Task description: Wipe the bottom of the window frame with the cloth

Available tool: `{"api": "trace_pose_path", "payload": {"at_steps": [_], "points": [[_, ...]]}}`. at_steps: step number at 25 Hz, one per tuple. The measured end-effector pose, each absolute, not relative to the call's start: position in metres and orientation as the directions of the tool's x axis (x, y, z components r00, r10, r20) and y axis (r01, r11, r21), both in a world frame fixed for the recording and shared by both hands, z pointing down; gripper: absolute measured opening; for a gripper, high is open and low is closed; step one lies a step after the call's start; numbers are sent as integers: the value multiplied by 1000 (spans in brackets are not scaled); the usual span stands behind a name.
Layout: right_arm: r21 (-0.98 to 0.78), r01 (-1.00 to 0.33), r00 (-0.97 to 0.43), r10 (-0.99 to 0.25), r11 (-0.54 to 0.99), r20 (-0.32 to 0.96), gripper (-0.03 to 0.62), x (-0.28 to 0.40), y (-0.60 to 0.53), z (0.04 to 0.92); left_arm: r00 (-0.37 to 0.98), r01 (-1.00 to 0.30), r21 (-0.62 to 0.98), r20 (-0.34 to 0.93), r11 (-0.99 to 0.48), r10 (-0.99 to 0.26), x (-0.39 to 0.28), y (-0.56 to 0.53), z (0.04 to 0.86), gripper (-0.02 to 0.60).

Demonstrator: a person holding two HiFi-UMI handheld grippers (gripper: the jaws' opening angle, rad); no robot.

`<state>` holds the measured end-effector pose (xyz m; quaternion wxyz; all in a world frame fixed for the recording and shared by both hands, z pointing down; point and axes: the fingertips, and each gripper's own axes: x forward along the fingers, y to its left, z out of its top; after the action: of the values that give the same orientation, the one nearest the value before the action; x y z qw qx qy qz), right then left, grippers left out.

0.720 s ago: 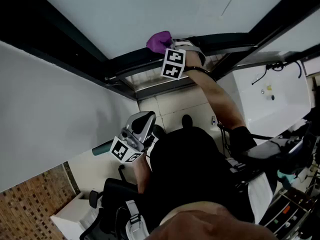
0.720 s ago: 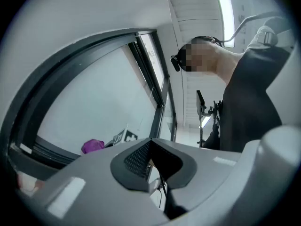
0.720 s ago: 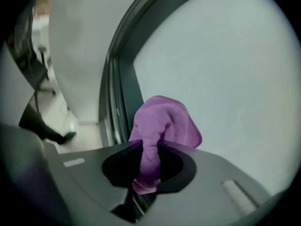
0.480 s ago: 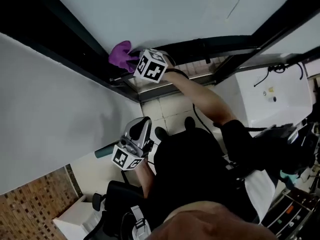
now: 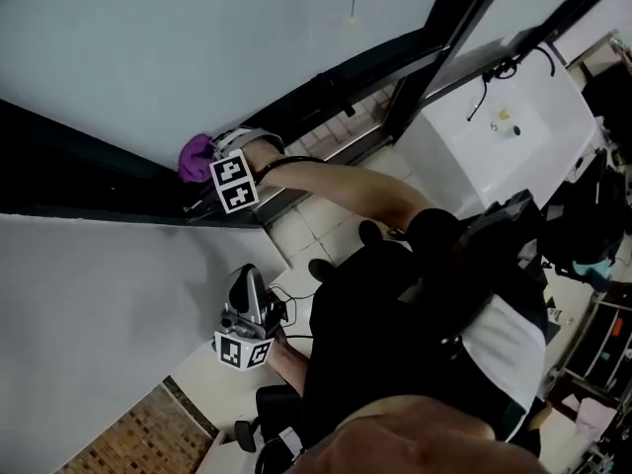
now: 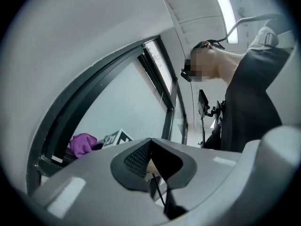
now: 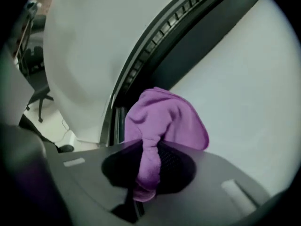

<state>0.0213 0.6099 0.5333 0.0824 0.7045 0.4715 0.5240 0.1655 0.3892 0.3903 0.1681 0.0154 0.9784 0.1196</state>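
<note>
- Your right tool (image 5: 213, 165) has slid the cloth (image 5: 194, 154) along the bottom of the window frame (image 5: 341, 75) towards your left, and it now sits close to the frame's left corner. Your left tool (image 5: 247, 312) has stayed low by your body, well apart from the frame.
- The right tool is pinching a twisted tail of the purple cloth. In the right gripper view that tail runs down between the jaws, and the rest bunches into a loose ball just ahead of the tool's tips.
- That ball lies against the dark rail where it meets the glass (image 5: 197, 28), with the ribbed track running off to the tool's left.
- The left tool's jaws are pressed together at the tips, with nothing held between them.
- The cloth looks soft, light and floppy, so it should fold into the rail's grooves rather than scrape them. It will likely drag and roll under the tool rather than slide stiffly.
- Your hold on the narrow tail looks secure, but only the bunched part does the wiping. Keep that part ahead of the tool and pressed down.
- If you regrasp, take a thicker fold nearer the middle of the cloth.
</note>
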Motion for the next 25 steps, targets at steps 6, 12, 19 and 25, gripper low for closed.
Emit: {"api": "trace_pose_path", "payload": {"at_steps": [6, 12, 19, 25], "points": [[726, 492, -392, 622, -481, 678, 61, -136, 526, 546, -944, -167, 247, -319, 954, -83, 118, 376, 398, 2], [765, 441, -532, 550, -469, 644, 60, -180, 496, 541, -929, -275, 230, -316, 934, -195, 79, 346, 390, 2], [719, 402, -566, 463, -567, 682, 60, -178, 492, 545, -948, -192, 210, -291, 959, -126, 93, 342, 389, 2], [635, 595, -370, 533, -492, 761, 64, -193, 478, 494, -955, -111, 245, -294, 963, -35, 116, 363, 399, 2]]}}
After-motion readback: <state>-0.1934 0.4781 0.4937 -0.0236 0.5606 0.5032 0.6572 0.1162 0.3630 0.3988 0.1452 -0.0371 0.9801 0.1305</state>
